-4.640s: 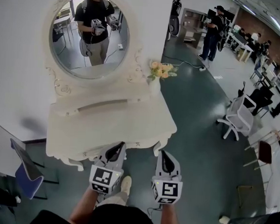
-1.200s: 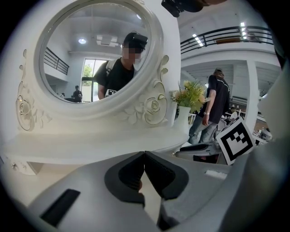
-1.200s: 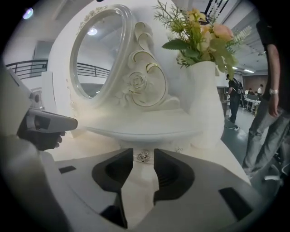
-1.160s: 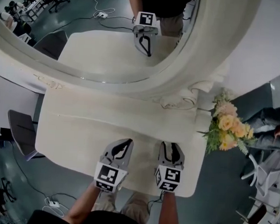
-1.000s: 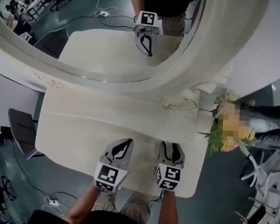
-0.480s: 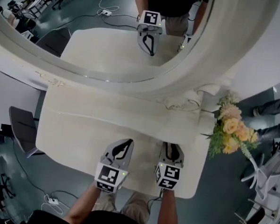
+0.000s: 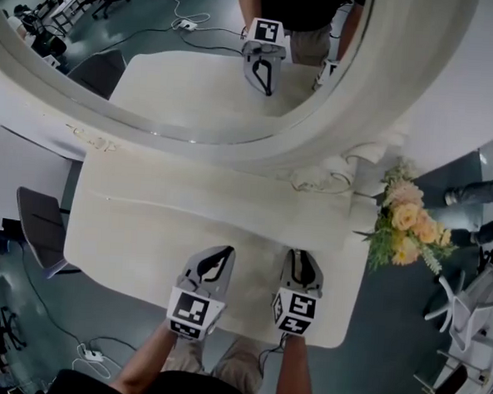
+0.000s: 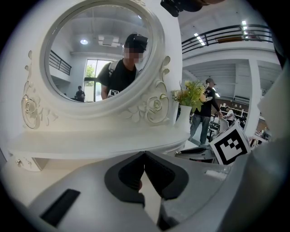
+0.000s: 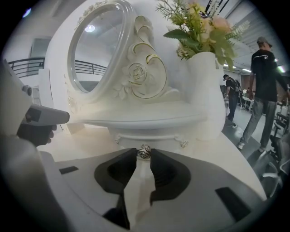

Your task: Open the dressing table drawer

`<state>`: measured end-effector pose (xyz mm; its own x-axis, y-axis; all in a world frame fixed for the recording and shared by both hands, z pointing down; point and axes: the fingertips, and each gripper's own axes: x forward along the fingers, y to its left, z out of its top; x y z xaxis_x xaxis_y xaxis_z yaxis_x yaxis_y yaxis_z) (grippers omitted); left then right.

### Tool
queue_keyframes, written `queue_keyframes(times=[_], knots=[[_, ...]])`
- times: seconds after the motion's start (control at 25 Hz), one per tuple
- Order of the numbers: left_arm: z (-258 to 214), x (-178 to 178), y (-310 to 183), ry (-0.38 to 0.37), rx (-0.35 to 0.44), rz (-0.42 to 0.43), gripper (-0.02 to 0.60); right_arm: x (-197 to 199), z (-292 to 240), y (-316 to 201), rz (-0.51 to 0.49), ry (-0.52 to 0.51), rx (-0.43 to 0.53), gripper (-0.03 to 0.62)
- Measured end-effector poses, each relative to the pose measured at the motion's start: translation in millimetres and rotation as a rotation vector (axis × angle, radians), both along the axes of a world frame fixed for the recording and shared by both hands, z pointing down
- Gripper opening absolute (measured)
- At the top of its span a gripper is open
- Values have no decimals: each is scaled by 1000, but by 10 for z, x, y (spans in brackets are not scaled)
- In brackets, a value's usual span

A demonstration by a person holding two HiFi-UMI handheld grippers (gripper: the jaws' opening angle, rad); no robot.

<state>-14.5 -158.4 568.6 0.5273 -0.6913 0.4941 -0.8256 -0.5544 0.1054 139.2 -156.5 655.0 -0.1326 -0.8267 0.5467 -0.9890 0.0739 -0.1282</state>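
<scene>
Nearest, the right gripper (image 9: 144,157) pointed over the dressing table (image 7: 145,227). Its jaws had just been closing and now clamped the small metal rose-shaped knob (image 9: 144,152) between their tips. Beside it the left gripper (image 8: 144,155) hovered over the tabletop with its jaws pressed together on nothing. The knob belonged to the little drawer (image 9: 159,137) tucked under the raised shelf, and the drawer appeared shut, though its edges were hard to read. Behind rose the oval mirror (image 7: 196,72). A white vase (image 9: 210,90) of flowers (image 7: 407,231) stood at the right end. Farther off a person (image 9: 265,81) stood on the floor.
</scene>
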Motion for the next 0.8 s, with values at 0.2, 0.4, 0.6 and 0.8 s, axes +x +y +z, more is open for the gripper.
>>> queue_keyframes(times=[0.2, 0.4, 0.6, 0.8], knots=[[-43, -16, 49, -6, 19, 11, 3, -45, 4, 109, 3, -9, -3, 94], [-83, -44, 139, -17, 27, 17, 3, -50, 22, 200, 9, -15, -5, 94], [-108, -73, 226, -25, 33, 21, 3, -73, 41, 299, 12, -21, -10, 94], [-116, -58, 307, -26, 35, 29, 3, -102, 26, 383, 11, -28, -1, 94]])
